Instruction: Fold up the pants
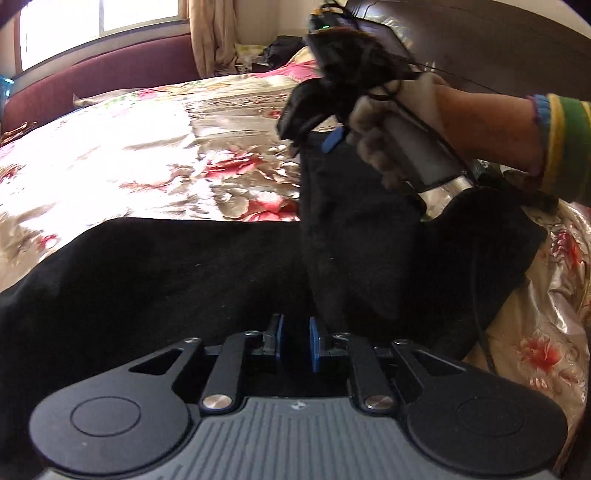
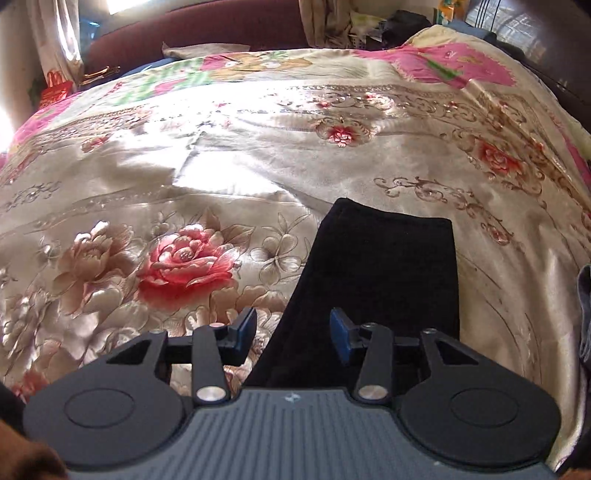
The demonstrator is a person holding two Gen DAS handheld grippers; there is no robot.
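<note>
One pair of black pants (image 2: 373, 288) spread on one floral bedspread (image 2: 229, 155). Two grippers: left gripper (image 1: 296, 339), right gripper (image 2: 293, 334). One gloved hand (image 1: 402, 122) with one striped sleeve (image 1: 565, 147). One window (image 1: 99, 26), one curtain (image 1: 210, 37), one maroon headboard (image 1: 110, 74) along the bed's far edge.

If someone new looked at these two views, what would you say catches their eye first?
Most striking is the shiny floral bedspread, cream with big red roses, filling both views under bright window light. Against it lie the black pants: spread across the foreground in the left wrist view, with one leg end flat on the bed in the right wrist view. The right gripper, held by a hand, hangs over them at upper right.
</note>
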